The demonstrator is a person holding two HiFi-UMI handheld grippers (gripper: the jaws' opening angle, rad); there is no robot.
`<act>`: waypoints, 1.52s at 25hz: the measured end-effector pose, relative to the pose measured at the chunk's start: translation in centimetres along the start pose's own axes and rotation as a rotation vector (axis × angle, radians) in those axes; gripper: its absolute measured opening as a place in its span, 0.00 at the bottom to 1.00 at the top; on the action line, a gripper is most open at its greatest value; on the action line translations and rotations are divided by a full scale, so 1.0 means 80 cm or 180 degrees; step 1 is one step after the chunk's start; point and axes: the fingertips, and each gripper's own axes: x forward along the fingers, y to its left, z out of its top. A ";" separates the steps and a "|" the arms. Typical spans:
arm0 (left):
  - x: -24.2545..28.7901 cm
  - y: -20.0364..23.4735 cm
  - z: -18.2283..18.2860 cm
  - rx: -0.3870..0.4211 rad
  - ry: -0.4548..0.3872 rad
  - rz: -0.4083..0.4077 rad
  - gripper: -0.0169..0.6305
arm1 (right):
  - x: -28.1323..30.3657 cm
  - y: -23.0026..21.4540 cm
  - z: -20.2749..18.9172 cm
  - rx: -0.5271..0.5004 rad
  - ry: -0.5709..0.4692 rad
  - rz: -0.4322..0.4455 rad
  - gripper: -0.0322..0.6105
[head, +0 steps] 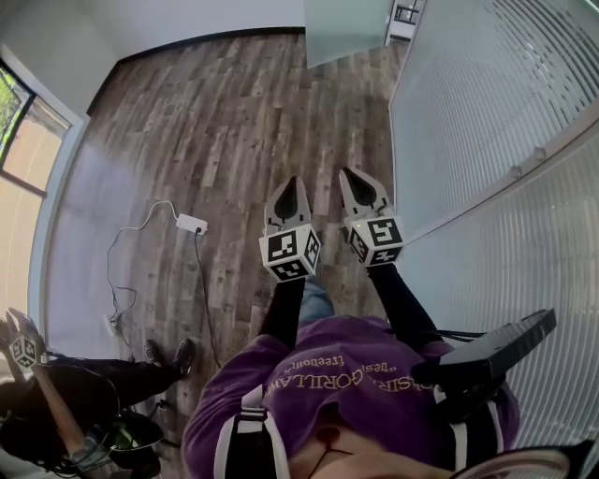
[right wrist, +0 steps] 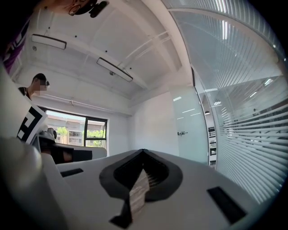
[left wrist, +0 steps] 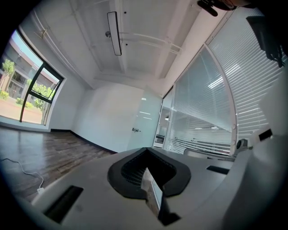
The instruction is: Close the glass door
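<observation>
Left gripper (head: 293,181) and right gripper (head: 348,174) both have their fingers pressed together, empty, above the wooden floor (head: 215,112). The frosted glass door (head: 342,28) stands open ahead, beside the striped glass wall (head: 487,112).

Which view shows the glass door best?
The right gripper view: the door is large, with its handle clear. The left gripper view shows it smaller; the head view shows only part of it at the top edge.

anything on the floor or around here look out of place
A white charger and its cable lie loose on the wood floor, out in the open where someone could trip. The glass door at the far end stands open. Nothing else stands out.
</observation>
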 end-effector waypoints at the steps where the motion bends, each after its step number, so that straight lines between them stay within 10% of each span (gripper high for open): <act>1: 0.020 0.011 0.006 -0.0002 0.0000 0.0011 0.03 | 0.022 -0.005 0.003 0.0018 0.0000 0.0001 0.04; 38: 0.556 0.164 0.090 0.0062 -0.0081 0.0329 0.03 | 0.550 -0.241 0.045 -0.0085 0.0064 0.0510 0.04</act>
